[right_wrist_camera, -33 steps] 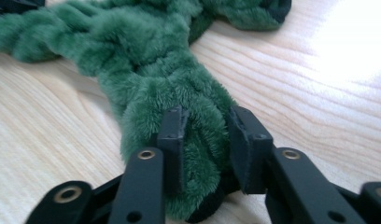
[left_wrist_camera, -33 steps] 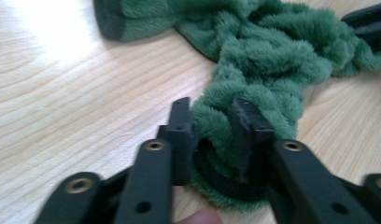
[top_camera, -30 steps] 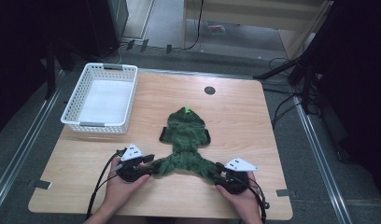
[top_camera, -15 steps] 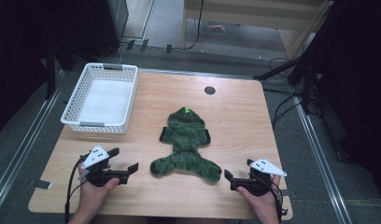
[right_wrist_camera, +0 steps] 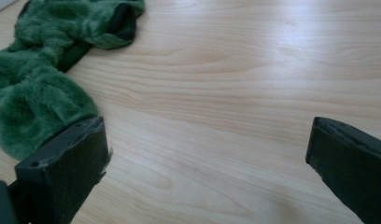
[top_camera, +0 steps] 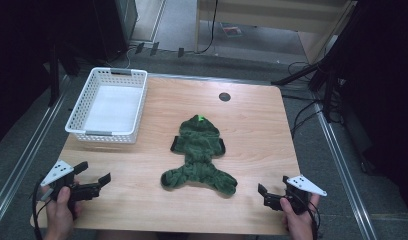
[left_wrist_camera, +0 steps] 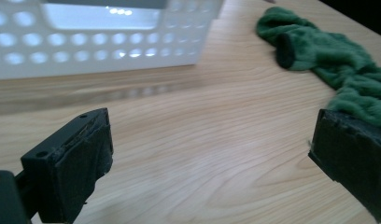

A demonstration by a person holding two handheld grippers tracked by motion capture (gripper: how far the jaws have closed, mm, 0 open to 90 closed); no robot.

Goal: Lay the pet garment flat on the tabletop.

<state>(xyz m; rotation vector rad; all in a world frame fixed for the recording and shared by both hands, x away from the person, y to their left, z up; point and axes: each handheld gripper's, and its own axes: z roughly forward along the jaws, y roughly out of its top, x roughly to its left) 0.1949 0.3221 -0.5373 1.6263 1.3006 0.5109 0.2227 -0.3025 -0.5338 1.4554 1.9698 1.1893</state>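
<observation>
Green plush garment (top_camera: 200, 155): flat at table (top_camera: 252, 120) centre, free all round. White basket (top_camera: 108, 106): far-left corner. Left gripper (top_camera: 96, 181), right gripper (top_camera: 264, 194): near edge, jaws just spread wide, empty, well apart from garment.

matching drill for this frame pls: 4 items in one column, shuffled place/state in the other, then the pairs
Items:
1. green fleece garment
2. white basket
3. left gripper
4. right gripper

Places/states:
A. far left part of the table, nothing inside
B. near right edge, jaws open, holding nothing
C. spread flat at mid-table
D. near left corner, jaws open, holding nothing

Pairs: 1-C, 2-A, 3-D, 4-B
</observation>
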